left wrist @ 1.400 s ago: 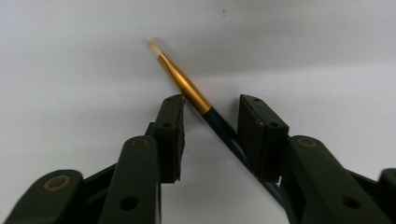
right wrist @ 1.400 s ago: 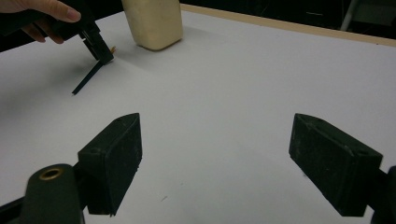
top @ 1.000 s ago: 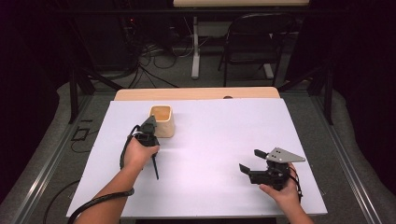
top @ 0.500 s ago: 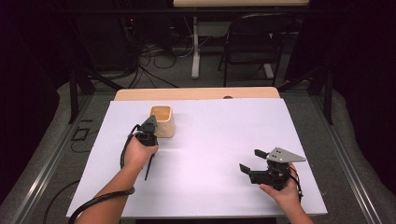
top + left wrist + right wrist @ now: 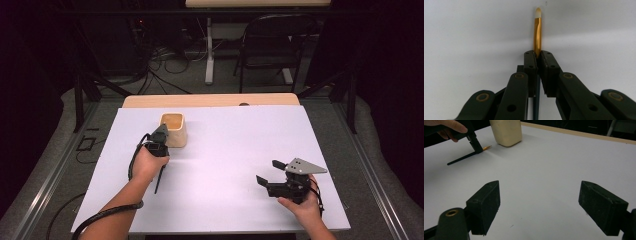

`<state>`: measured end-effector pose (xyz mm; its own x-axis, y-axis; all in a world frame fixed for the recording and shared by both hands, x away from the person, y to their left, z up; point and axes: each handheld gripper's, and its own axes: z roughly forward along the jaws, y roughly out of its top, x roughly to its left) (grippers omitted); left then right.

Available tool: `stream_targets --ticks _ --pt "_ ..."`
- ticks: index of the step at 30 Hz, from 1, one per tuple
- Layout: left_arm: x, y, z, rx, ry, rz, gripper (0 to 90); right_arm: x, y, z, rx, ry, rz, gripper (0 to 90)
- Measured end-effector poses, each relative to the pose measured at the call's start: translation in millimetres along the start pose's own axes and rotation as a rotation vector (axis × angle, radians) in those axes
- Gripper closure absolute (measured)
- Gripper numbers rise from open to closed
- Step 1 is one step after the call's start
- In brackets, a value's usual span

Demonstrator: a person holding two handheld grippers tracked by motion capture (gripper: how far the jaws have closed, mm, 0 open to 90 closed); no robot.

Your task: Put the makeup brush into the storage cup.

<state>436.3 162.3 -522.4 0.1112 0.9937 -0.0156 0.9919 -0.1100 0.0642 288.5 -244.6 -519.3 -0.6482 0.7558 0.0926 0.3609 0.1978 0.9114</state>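
Observation:
A thin paintbrush (image 5: pixel 537 32) with a dark handle, gold ferrule and pale tip lies low on the white table. My left gripper (image 5: pixel 538 58) is shut on it just behind the ferrule. From the high view the left gripper (image 5: pixel 163 161) points down beside a small wooden cup (image 5: pixel 174 129), and the brush handle (image 5: pixel 159 182) trails toward the person. In the right gripper view the brush (image 5: pixel 464 157) slants under the left gripper (image 5: pixel 477 149), close to the cup (image 5: pixel 506 131). My right gripper (image 5: pixel 269 172) rests at the front right, jaws wide open (image 5: pixel 543 202) with nothing between them.
The white table sheet (image 5: pixel 230 150) lies over a wooden tabletop whose far edge (image 5: pixel 210 100) shows behind it. A black cable (image 5: pixel 107 215) trails from the left gripper along the forearm. A dark chair (image 5: pixel 272 45) and floor cables stand beyond the table.
The brush's handle end has swung slightly to the left under the left gripper. Both hands have kept their place.

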Motion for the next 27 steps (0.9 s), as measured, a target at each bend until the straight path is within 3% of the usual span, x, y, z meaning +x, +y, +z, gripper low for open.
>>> stream_targets --ticks 16,24,27 --pt "3.6 -3.4 -15.9 -0.022 -0.021 0.021 83.4 0.1 -0.1 0.2 0.008 0.003 0.003 17.1" --pt "7.7 -8.4 -28.8 -0.059 -0.084 0.040 83.5 0.3 -0.6 1.6 -0.010 0.006 0.003 17.1" --pt "9.8 -11.7 -33.9 -0.074 -0.113 0.051 83.5 0.0 0.0 0.1 0.011 0.002 0.003 17.1"
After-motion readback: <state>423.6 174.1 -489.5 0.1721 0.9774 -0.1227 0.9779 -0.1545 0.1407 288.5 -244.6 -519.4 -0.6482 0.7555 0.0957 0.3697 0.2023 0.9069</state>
